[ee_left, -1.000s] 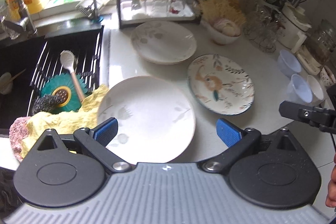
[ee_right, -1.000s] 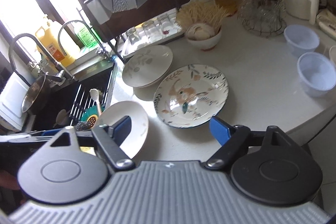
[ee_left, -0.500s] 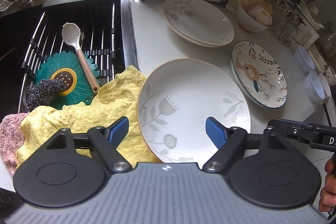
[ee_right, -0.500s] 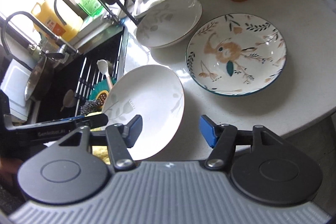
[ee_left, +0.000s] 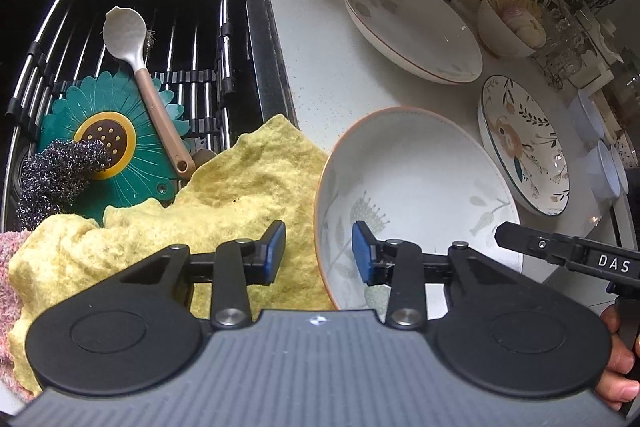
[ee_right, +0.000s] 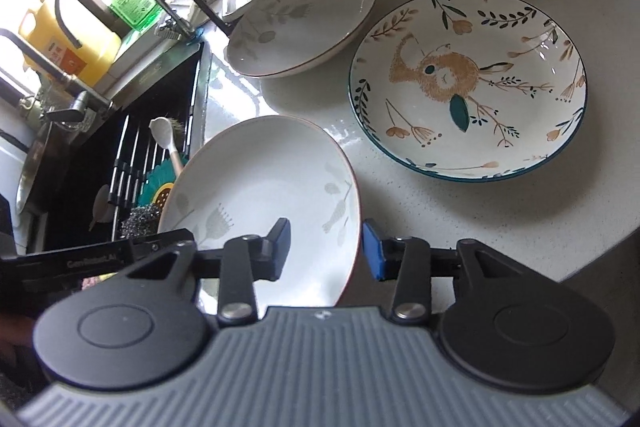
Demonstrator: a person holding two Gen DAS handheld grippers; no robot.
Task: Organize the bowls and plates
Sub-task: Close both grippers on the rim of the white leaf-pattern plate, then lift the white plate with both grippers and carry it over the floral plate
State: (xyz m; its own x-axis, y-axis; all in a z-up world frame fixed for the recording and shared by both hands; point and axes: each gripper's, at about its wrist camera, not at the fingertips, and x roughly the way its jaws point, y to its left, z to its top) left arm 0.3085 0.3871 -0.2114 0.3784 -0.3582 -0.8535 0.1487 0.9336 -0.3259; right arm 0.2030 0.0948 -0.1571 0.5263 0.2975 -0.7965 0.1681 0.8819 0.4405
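Straddling opposite edges of the near white plate (ee_left: 420,187), both claws were closing as I watched. That plate sat on the table (ee_left: 316,67) beside the sink (ee_left: 240,27), its left edge lying against the yellow cloth (ee_left: 248,187). My left claw (ee_left: 319,253) had one pad over the cloth and the other over the plate's inside, with the rim running up between them; the pads did not yet press it. My right claw (ee_right: 326,251) stood the same way at the plate's right rim, one pad inside, one out over the table, a gap showing on both sides. I judged the plate to be glazed ceramic: stiff, fairly heavy, slick, and quick to chip if knocked. A thin rim gives little to bite on, so I reckoned a hold on two opposite edges was the sound way, pads set well past the lip and square to it, lifted level so it could not swing. The second white plate (ee_right: 304,23) and the patterned plate (ee_right: 468,83) lay farther back on the table, apart from each other and untouched.
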